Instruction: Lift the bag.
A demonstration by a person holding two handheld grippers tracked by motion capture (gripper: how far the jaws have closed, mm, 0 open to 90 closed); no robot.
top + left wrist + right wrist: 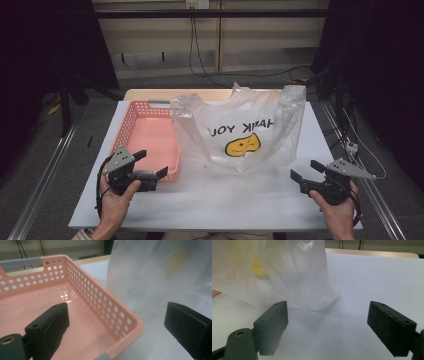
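A see-through plastic bag point(245, 132) is standing in the middle of a white table point(225, 200). The bag is showing black letters and a yellow smiley face point(242, 145) on its side. A pink basket point(150, 137) with little round holes in its walls is sitting right beside the bag, and the bag's edge is leaning over the basket's rim. A person is holding a gripper in each hand. The left gripper point(150, 165) is staying low at the near corner of the basket, and its jaws are standing wide open with nothing between them. In the left gripper view, one jaw is hanging over the inside of the pink basket point(82, 312) and the other jaw is hanging outside it, so the basket's corner is sitting between the two jaws, but they are not squeezing it. The plastic bag point(155, 272) is rising just behind that corner. The right gripper point(305, 170) is waiting near the bag's other side, a little apart from it. Its jaws are standing wide open too, and they are holding nothing. In the right gripper view, the bottom of the plastic bag point(294, 277) is resting on the white table point(374, 277) in front of the open jaws.
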